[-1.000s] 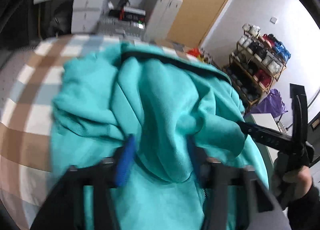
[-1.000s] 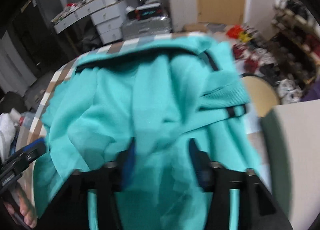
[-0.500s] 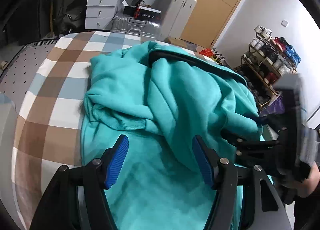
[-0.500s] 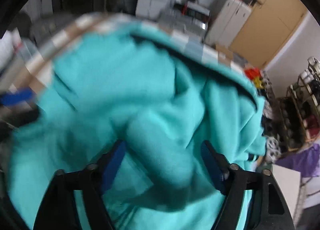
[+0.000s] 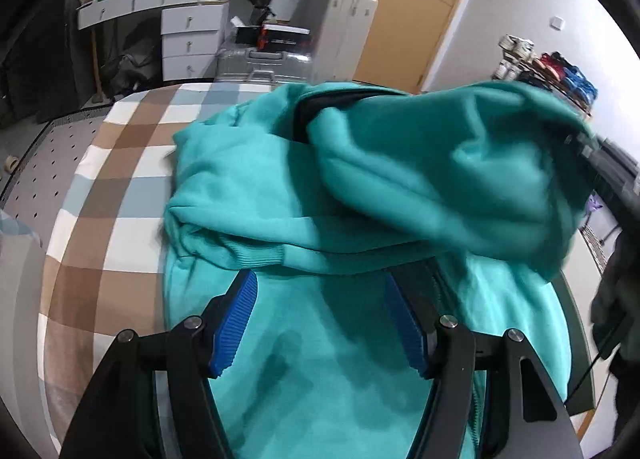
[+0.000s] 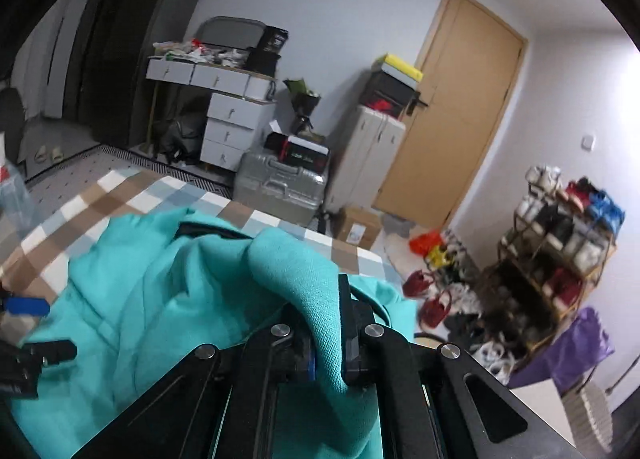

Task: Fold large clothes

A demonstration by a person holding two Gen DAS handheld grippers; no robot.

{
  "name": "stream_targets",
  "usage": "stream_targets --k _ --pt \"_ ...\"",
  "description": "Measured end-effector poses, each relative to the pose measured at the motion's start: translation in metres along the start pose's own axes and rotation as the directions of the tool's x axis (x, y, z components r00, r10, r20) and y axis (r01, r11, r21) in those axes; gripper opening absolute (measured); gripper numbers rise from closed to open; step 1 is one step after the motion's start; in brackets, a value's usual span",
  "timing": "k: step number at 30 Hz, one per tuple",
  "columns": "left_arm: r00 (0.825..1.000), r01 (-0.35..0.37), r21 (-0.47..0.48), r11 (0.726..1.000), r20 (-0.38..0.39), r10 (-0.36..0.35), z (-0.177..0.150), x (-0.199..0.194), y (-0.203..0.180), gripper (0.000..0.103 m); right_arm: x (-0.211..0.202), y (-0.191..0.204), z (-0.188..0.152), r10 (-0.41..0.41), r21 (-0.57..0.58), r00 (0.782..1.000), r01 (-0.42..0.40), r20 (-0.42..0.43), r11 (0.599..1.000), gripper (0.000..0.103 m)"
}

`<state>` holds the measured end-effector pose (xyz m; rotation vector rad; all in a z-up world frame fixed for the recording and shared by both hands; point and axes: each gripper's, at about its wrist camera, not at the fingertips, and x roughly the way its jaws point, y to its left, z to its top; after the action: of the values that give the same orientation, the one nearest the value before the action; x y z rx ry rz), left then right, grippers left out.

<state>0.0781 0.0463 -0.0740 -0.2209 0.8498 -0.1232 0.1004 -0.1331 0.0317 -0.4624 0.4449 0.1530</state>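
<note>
A teal sweatshirt [image 5: 280,179] lies crumpled on a bed with a brown, white and blue checked cover [image 5: 100,179]. My left gripper [image 5: 320,283] hovers open just over the garment's near part, its blue pads [image 5: 236,323] apart with only flat cloth beneath. My right gripper [image 6: 326,339] has its jaws closing tight on a raised fold of the sweatshirt [image 6: 160,291], cloth pinched between the pads. In the left wrist view that gripper [image 5: 612,167] holds the lifted fabric up at the right. The left gripper's [image 6: 24,307] blue pad shows at the right wrist view's left edge.
Beyond the bed's far edge stand a silver suitcase [image 6: 280,183], white drawers [image 6: 236,127], a cabinet stacked with boxes and a wooden door [image 6: 452,119]. A shoe rack [image 6: 560,239] stands to the right. A person's dark sleeve [image 5: 616,299] is at the right edge.
My right gripper went from open over the cloth to shut on a fold, and rose and tilted up with it. The garment's right side lifted. The left gripper stayed open, hardly moving.
</note>
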Motion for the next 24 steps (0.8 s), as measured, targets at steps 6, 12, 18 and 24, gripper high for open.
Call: stream_targets --k 6,12,18,24 --pt "1.0 -0.014 0.068 0.998 0.019 0.013 -0.003 -0.001 -0.015 0.061 0.024 0.049 -0.078 0.137 -0.052 0.967 -0.151 -0.213 0.987 0.006" --pt "0.999 0.008 0.059 0.998 0.047 -0.011 0.003 -0.007 -0.02 0.061 0.045 0.028 -0.101 0.336 0.307 0.866 -0.227 -0.37 0.924 0.016" --pt "0.999 0.043 0.08 0.996 0.029 -0.046 0.015 0.008 -0.026 0.061 -0.024 -0.033 -0.109 0.46 0.738 0.883 -0.249 -0.094 0.628 0.049" --pt "0.993 0.114 0.113 0.987 0.012 -0.116 0.036 0.028 -0.049 0.061 -0.084 -0.039 -0.126 0.312 0.736 0.949 -0.247 0.051 0.631 0.076"
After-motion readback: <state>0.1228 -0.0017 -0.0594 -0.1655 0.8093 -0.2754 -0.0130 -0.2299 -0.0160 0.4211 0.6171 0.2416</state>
